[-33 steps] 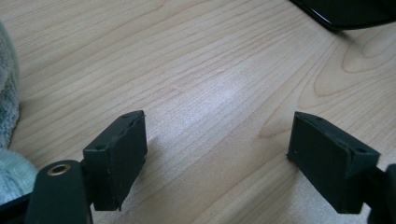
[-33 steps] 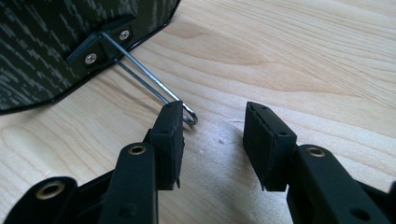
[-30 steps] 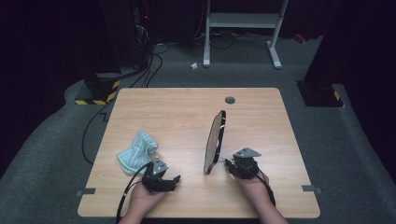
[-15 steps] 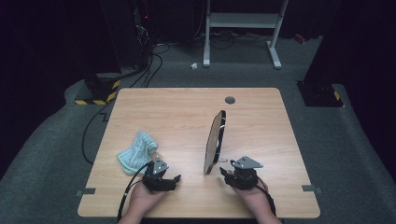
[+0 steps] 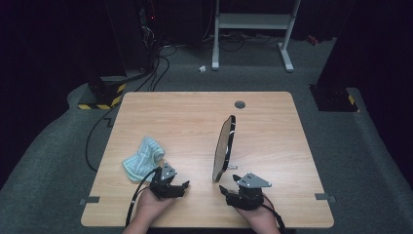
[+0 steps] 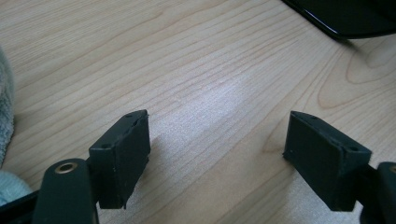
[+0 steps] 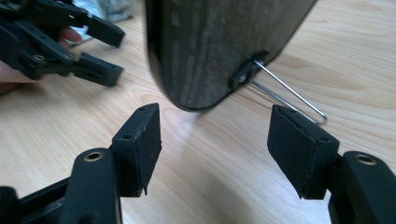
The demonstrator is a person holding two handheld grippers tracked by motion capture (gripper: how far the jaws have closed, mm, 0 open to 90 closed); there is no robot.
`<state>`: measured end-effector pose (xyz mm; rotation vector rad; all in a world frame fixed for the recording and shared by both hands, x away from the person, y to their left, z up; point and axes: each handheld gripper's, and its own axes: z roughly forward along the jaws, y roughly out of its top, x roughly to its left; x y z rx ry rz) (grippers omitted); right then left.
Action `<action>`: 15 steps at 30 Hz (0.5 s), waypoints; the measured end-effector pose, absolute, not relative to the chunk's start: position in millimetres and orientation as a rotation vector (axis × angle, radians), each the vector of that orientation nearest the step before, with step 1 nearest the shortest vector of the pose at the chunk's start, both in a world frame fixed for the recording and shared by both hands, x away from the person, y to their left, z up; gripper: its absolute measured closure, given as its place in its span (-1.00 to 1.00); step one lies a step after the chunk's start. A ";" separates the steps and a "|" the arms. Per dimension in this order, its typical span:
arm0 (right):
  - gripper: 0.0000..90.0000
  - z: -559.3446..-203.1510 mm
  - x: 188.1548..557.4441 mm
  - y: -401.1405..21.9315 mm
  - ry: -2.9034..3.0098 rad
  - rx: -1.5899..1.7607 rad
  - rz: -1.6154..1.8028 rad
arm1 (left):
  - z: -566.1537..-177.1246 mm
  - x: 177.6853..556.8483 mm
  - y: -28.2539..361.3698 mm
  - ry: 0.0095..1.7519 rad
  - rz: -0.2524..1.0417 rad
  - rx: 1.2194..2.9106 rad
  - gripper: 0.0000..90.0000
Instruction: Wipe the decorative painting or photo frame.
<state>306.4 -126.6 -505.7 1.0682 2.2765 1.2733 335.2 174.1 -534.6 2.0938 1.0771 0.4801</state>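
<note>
Backing off the standing mirror, right gripper has just been opening, jaws empty; left gripper gapes empty, the cloth likely next.

Grey carpet; dark room

Light wooden table, a striped pale-blue cloth and an upright oval mirror on its wire stand.

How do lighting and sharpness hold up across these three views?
High view: light wooden table evenly lit, surroundings nearly black. Left gripper view: pale glare patch on the wood, black jaws sharp. Right gripper view: oval black-rimmed standing mirror slightly soft, its wire stand crisp.
</note>
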 end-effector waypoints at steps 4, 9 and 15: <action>-0.23 -504.1 304.2 -116.9 2.275 1.052 1.289 | -534.6 335.1 174.0 1.078 0.482 2.094 -0.50; -0.21 -499.5 303.9 -107.3 2.250 1.025 1.319 | -534.6 334.6 174.1 1.079 0.484 2.095 -0.50; -0.17 -497.9 310.6 -103.3 2.229 1.013 1.334 | -534.6 334.1 174.0 1.081 0.484 2.093 -0.49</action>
